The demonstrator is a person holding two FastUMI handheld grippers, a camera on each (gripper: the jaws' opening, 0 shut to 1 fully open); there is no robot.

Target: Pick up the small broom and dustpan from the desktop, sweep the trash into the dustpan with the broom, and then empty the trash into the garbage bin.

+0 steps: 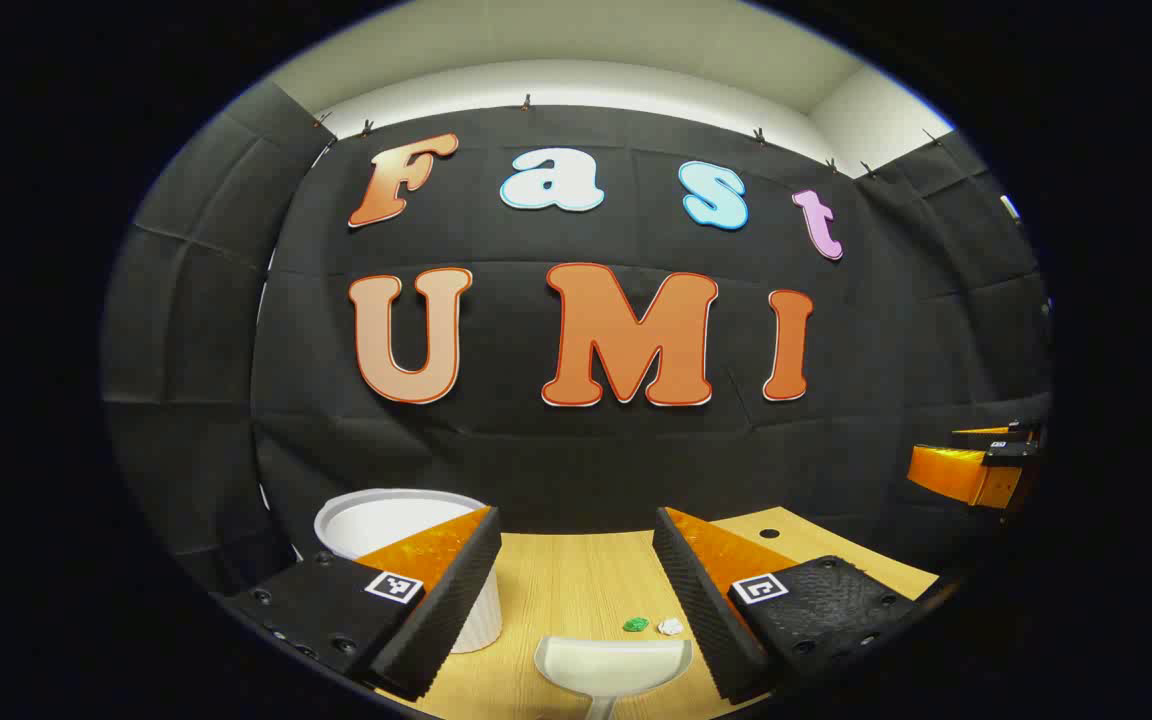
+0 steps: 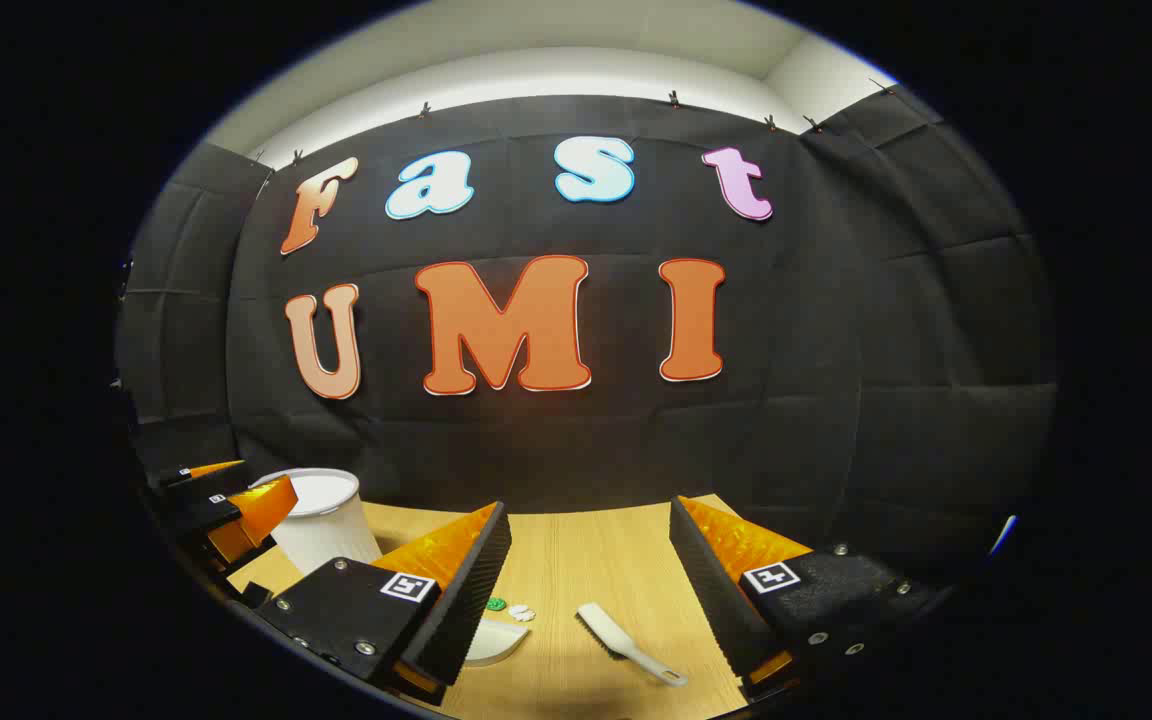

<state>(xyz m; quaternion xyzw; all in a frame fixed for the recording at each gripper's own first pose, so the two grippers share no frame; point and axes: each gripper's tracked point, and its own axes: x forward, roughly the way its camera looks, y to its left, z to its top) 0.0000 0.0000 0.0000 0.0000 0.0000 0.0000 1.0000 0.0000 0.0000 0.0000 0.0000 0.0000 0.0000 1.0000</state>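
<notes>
- Left gripper view: the left gripper is hanging over the desk with its two fingers wide apart, holding nothing.
- The white dustpan is lying on the desk right below and between those fingers, very near. Its handle is pointing back toward the gripper and its open mouth is facing far, toward the wall.
- Two bits of trash, a green bit and a white bit, are sitting just past the dustpan's mouth.
- The white garbage bin is standing to the left, partly behind the left finger.
- In the right gripper view, the right gripper is also open and holding nothing.
- The small broom is lying flat between its fingers, brush end far and left, handle end near and right.
- I think each gripper is sitting nearest its own tool, so the left one should go down for the dustpan handle and the right one for the broom handle.
</notes>
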